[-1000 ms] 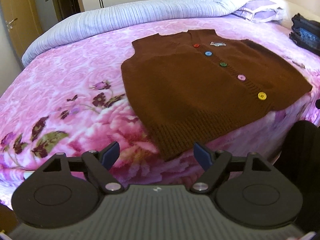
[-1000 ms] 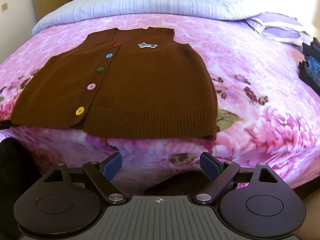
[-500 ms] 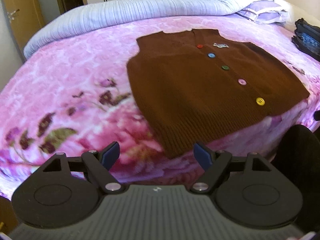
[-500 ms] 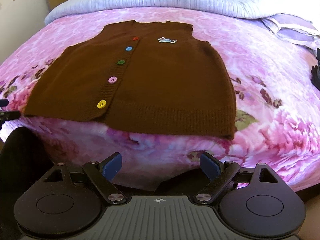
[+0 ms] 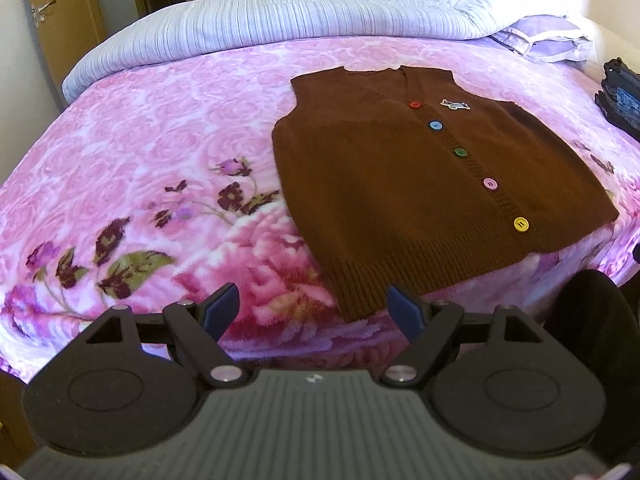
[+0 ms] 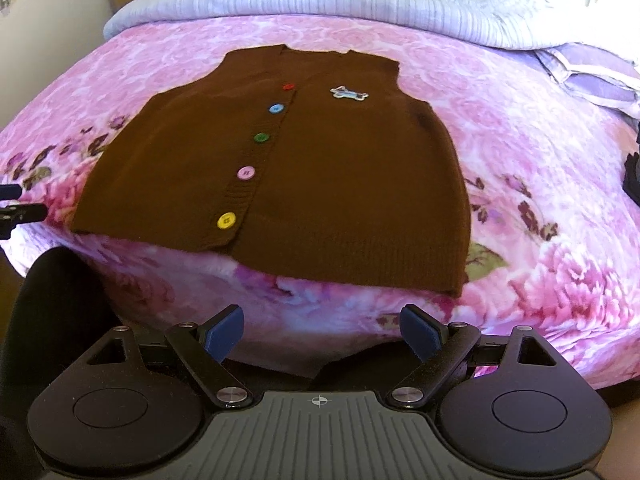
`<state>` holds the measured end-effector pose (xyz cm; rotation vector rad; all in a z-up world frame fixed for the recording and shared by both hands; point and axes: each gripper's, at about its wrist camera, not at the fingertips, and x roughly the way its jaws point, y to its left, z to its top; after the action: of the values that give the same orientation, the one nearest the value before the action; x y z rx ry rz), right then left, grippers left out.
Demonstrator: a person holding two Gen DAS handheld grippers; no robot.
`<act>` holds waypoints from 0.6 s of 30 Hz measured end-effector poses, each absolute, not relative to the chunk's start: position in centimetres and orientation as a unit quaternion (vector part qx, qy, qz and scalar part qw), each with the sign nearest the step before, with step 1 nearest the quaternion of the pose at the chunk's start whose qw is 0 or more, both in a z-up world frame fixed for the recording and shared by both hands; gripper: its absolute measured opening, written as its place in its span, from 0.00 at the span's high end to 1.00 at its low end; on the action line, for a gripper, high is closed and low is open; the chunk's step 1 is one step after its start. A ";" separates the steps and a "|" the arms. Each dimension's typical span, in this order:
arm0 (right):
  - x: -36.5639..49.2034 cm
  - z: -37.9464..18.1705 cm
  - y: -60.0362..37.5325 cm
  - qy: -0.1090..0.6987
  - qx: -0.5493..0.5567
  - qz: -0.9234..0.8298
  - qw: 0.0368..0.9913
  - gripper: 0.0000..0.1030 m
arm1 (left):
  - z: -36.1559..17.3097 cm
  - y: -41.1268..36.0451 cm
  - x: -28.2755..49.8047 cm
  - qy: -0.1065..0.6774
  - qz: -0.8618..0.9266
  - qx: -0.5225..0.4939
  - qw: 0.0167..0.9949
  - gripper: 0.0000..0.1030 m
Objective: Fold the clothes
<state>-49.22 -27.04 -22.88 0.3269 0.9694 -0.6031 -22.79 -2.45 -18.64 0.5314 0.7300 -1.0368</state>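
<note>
A brown knitted vest (image 5: 400, 184) with several coloured buttons and a small dog badge lies flat, front up, on the pink floral bed cover (image 5: 160, 152). Its hem lies along the near bed edge. It also shows in the right wrist view (image 6: 320, 168). My left gripper (image 5: 314, 312) is open and empty, just short of the hem's left corner. My right gripper (image 6: 322, 332) is open and empty, below the hem near the bed's front edge. The left gripper's tip shows at the left edge of the right wrist view (image 6: 16, 210).
A striped lilac duvet (image 5: 280, 24) and pillow (image 5: 548, 40) are heaped along the far side of the bed. A pile of dark folded clothes (image 5: 620, 96) sits at the right edge. A wooden door (image 5: 48, 20) stands at the far left.
Both grippers have shifted: the vest sits further right and higher in the left view, and more centred in the right view. Both stay open and empty.
</note>
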 end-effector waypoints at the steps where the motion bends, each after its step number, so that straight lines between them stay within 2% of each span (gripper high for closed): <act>1: -49.2 -23.0 -26.9 0.457 0.155 -0.283 0.829 0.15 | -18.7 -2.4 -22.9 0.337 -0.478 0.245 0.773 0.24; 18: -48.6 -24.2 -27.1 0.462 0.153 -0.283 0.826 0.15 | -19.5 -2.2 -22.8 0.345 -0.476 0.241 0.772 0.24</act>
<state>-48.60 -27.11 -24.18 0.3247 0.9811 -0.6021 -22.77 -2.25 -19.49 0.5217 0.7466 -1.0317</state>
